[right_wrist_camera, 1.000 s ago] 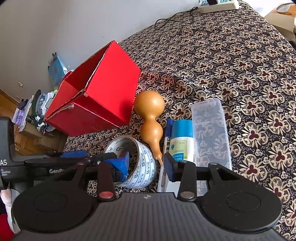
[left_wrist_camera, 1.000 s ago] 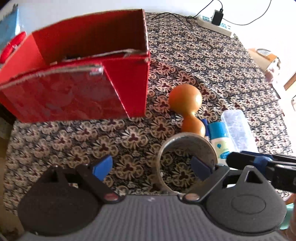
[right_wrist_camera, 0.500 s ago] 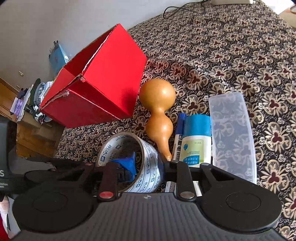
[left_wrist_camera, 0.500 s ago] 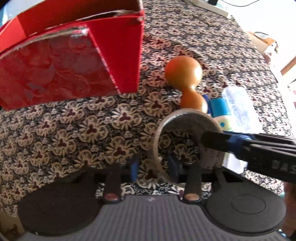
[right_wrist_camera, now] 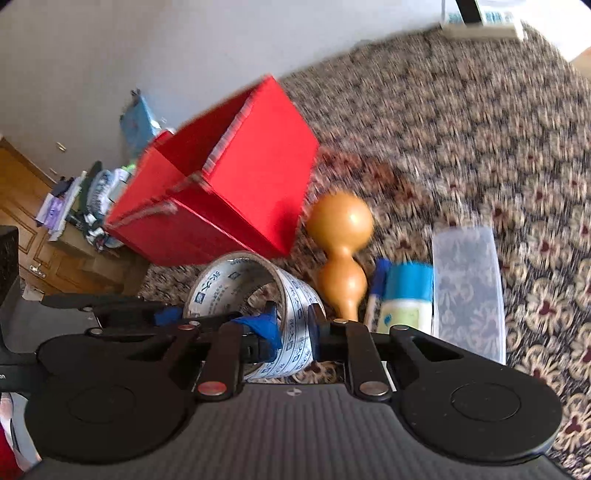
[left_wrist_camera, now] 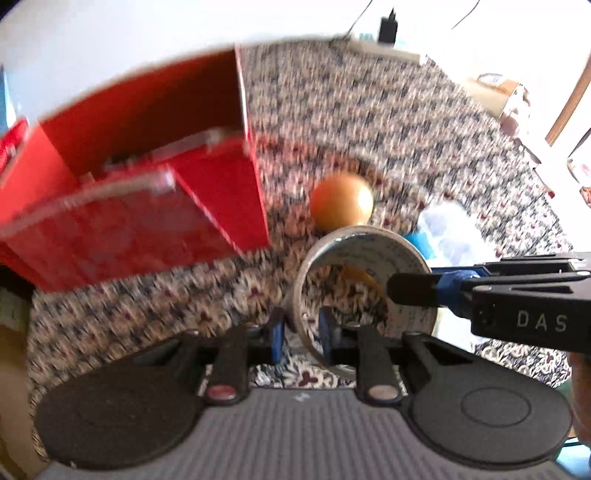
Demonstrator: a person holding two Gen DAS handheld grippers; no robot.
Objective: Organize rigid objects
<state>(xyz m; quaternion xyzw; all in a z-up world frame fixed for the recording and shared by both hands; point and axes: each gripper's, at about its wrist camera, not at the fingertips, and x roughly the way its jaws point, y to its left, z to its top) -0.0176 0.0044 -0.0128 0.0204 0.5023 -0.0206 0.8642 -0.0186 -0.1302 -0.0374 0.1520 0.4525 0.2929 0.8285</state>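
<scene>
Both my grippers pinch the wide white printed tape roll, left gripper closing on its near wall, right gripper clamped on the opposite wall. I judge the pickup is in hand; next I must carry it to the open red cardboard box at ten o'clock.

Motion blur smears the patterned cloth and the red box in the left wrist view, so whatever lies inside the box cannot be made out. Beside the box, the gourd shows only its round top, its lower bulb hidden behind the tape roll. In the right wrist view the power strip, far beyond the box, is cut by the top edge.
</scene>
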